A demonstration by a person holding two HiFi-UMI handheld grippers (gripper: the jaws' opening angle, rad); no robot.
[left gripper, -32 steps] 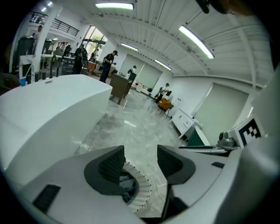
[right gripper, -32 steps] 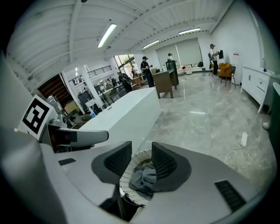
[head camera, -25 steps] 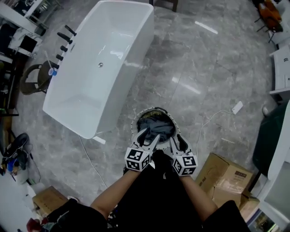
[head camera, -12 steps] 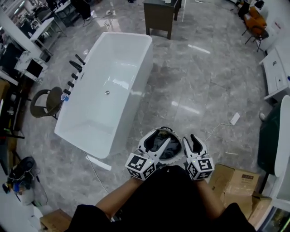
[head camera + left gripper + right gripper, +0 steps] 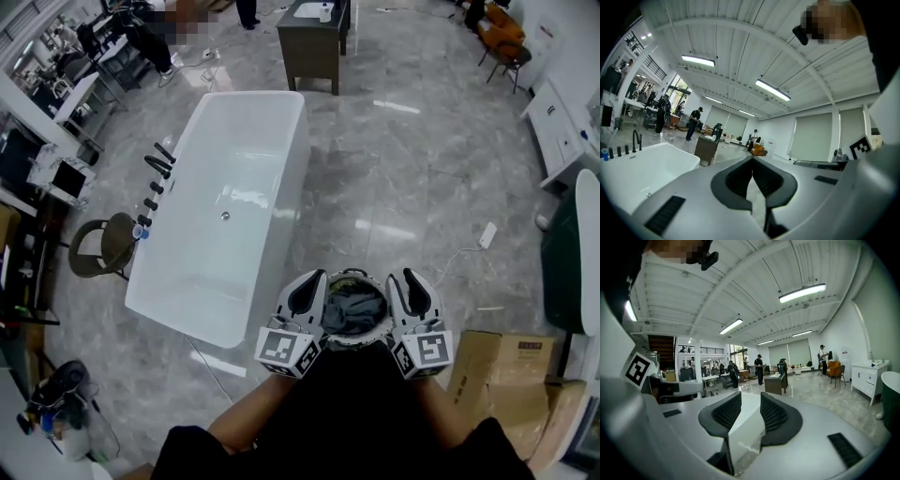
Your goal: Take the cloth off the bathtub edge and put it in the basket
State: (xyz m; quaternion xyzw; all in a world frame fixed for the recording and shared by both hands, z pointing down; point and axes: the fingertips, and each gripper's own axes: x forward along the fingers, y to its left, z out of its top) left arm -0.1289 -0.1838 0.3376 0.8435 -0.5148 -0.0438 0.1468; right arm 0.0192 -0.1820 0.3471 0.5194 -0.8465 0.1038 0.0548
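Head view: the grey cloth lies inside the basket on the floor, near the bathtub. The left gripper is closed and empty; the right gripper stands open.

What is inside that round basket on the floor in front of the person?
A crumpled grey cloth fills the basket. The basket's bottom is hidden beneath the cloth, so whether anything else lies under it cannot be seen.
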